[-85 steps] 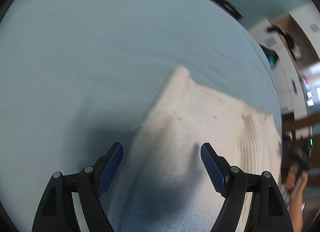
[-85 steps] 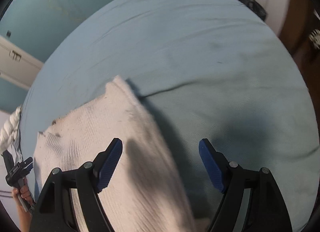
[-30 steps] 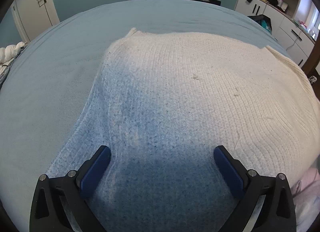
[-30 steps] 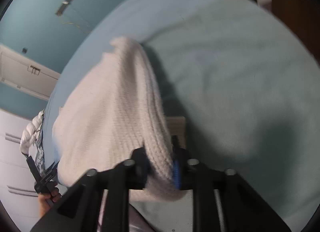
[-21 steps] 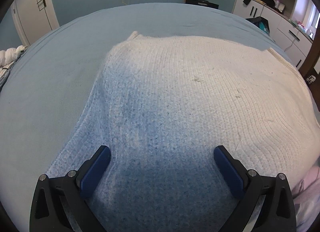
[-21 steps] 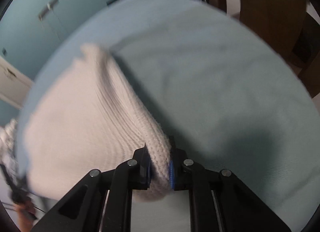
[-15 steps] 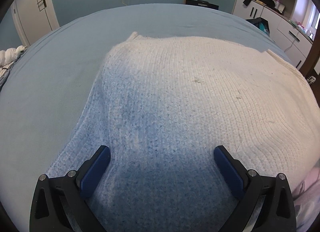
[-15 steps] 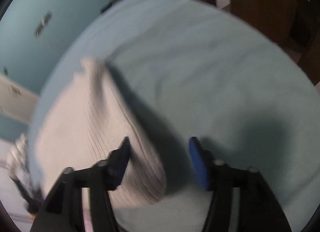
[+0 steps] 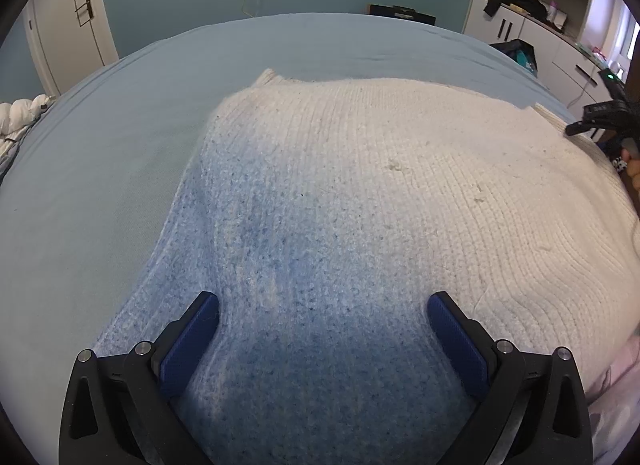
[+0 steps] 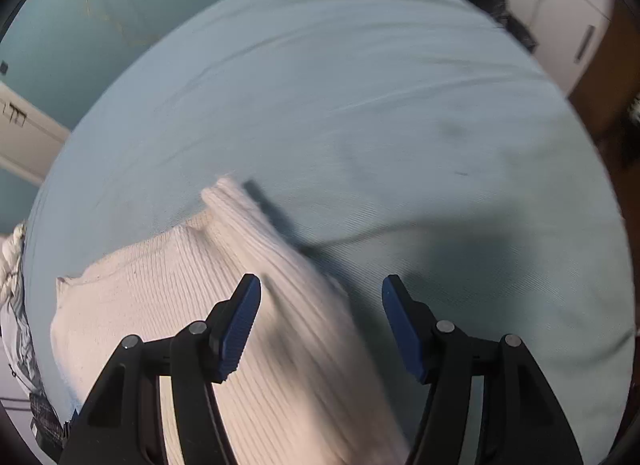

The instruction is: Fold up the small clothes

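Note:
A cream knitted sweater (image 9: 360, 185) lies spread on the light blue bed sheet (image 9: 100, 165). My left gripper (image 9: 322, 305) hovers open just over the sweater's near part, its blue pads apart with nothing pinched between them. In the right wrist view the sweater (image 10: 180, 285) fills the lower left, its ribbed edge running up to a corner. My right gripper (image 10: 320, 289) stands open above that right edge; the left pad is over the knit, the right pad over bare sheet (image 10: 360, 105). The view is motion-blurred.
White cabinets (image 9: 520, 17) with dark clothes stand at the back right, and a door (image 9: 60, 37) at the back left. A white quilted item (image 9: 20, 117) lies at the bed's left edge. Pink cloth (image 9: 616, 365) shows lower right. A hand with a black tool (image 9: 600, 117) is at the right edge.
My right gripper, shut on the sweater's ribbed edge a second ago, has opened and let it go; the edge now lies down on the bed. The left gripper has stayed put.

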Demonstrator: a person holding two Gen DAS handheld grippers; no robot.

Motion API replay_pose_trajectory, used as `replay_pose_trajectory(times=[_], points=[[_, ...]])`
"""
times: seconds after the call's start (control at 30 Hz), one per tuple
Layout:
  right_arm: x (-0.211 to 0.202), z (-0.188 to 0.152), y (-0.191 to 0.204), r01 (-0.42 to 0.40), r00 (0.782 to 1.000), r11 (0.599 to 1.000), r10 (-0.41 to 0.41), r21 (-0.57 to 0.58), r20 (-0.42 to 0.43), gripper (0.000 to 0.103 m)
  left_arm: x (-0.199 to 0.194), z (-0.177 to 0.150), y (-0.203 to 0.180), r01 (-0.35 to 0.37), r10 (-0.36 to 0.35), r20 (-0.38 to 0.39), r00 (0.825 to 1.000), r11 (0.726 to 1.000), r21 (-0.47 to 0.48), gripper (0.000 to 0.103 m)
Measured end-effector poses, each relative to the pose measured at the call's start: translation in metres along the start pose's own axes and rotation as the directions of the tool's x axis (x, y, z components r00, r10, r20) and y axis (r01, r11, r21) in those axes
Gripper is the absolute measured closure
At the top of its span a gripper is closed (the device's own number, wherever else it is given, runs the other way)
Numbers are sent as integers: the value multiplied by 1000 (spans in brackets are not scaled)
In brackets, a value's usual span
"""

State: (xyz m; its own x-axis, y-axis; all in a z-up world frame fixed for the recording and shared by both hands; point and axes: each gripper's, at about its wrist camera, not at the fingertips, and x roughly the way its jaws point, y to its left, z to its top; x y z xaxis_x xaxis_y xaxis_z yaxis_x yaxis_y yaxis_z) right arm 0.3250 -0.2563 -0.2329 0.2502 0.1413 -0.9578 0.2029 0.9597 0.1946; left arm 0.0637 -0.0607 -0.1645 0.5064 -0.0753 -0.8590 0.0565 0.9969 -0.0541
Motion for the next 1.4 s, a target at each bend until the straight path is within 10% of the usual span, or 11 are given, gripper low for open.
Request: replay_pose_trajectory(times=[0.1, 0.23, 0.37, 0.53, 0.73, 0.9, 1.0, 1.13, 1.3, 1.4], points=[[12, -5, 16, 81, 997, 995, -82, -63, -9, 94, 1, 1, 1, 5, -5, 0, 1000, 1000, -1, 0], [-27, -12, 21, 156, 959, 986, -167, 62, 227, 95, 1, 2, 1, 5, -5, 2, 1000, 1000, -6, 0], [18, -16, 32, 290, 949, 957, -285, -16, 131, 94, 1, 1, 1, 5, -5, 4, 1000, 1000, -4, 0], [-2, -26, 38, 296, 948, 955, -291, -16, 125, 53, 1, 1, 1, 6, -6, 1, 1000, 1000, -7, 0], [-131, -79, 44, -18, 988, 996, 3, 92, 157, 29, -30, 14, -6, -49, 49, -43, 998, 999, 11, 1], [-171, -151, 80, -25, 994, 1000, 26, -10, 109, 12, -84, 21, -24, -18, 17, 35, 999, 1000, 21, 0], [-154, -173, 82, 32, 992, 995, -20, -97, 121, 12, -79, 12, -48, 16, -16, -10, 1000, 998, 59, 0], [-86, -202, 95, 85, 995, 970, -73, -227, 61, 12, -40, -9, -82, -113, 127, -77, 989, 979, 170, 0], [-29, -214, 46, 33, 998, 993, -26, -114, 59, 5, -30, -25, -85, -150, 155, -17, 988, 975, 162, 0], [-25, -218, 67, 138, 988, 973, -121, -187, 99, 3, -23, -25, -88, -185, 190, -10, 982, 968, 171, 0]])
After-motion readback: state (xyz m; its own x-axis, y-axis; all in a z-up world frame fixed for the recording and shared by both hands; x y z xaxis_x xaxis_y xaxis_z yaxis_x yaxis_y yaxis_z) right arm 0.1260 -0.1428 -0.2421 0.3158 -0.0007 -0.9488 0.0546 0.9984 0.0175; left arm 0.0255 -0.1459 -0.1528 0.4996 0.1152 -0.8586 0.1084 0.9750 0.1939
